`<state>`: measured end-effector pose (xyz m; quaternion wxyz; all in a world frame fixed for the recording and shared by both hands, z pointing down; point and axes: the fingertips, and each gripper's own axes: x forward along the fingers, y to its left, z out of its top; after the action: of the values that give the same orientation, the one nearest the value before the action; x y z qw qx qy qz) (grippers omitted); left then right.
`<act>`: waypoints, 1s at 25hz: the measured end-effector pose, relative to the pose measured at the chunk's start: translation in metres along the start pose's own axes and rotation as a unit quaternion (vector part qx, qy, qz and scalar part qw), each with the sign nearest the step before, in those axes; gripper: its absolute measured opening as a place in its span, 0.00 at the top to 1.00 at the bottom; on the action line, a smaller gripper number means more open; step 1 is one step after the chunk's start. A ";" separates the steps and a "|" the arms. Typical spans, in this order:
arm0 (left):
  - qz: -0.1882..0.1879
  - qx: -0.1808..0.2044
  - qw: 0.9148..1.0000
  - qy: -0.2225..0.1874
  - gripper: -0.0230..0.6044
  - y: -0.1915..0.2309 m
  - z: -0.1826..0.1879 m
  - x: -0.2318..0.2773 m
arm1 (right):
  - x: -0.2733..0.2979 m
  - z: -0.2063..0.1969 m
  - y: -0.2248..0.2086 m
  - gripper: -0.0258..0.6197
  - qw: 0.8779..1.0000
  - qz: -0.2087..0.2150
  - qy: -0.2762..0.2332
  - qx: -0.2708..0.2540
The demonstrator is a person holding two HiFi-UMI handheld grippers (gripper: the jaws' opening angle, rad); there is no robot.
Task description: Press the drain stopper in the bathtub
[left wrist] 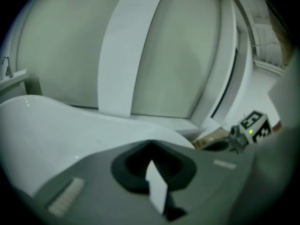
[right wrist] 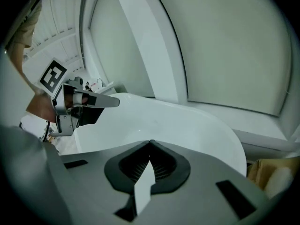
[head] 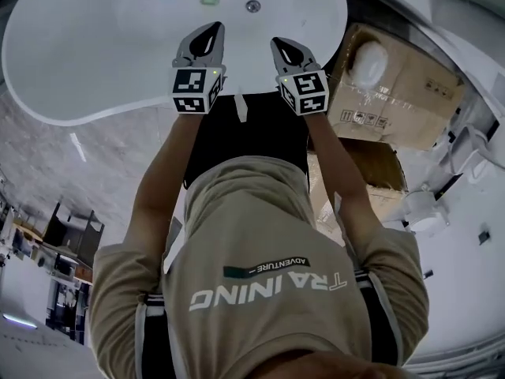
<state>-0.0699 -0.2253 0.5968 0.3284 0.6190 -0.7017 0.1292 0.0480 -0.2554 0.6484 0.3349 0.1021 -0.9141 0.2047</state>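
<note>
White glossy bathtub point(head: 95, 69) fills the head view. A small round chrome fitting on its floor, judged the drain stopper point(head: 252, 6), looks rigid and slick, best pushed dead centre. Left gripper view: left hand-held gripper point(left wrist: 150, 144) clenched, empty. Right gripper view: right hand-held gripper point(right wrist: 150, 142) likewise clenched on nothing, smooth tub wall ahead.

The grey floor point(head: 102, 156) carries a white bathtub point(head: 95, 61) and cardboard box point(head: 402, 93).
</note>
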 end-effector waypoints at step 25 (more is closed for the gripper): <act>0.000 -0.006 0.991 0.134 0.96 0.086 -0.253 0.167 | 0.208 -0.178 -0.070 0.95 0.983 0.000 0.126 -0.137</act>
<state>-0.0789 -0.1902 0.9103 0.4227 0.5940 -0.6525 0.2069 0.0151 -0.2495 0.9287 0.4585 0.0286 -0.8838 0.0890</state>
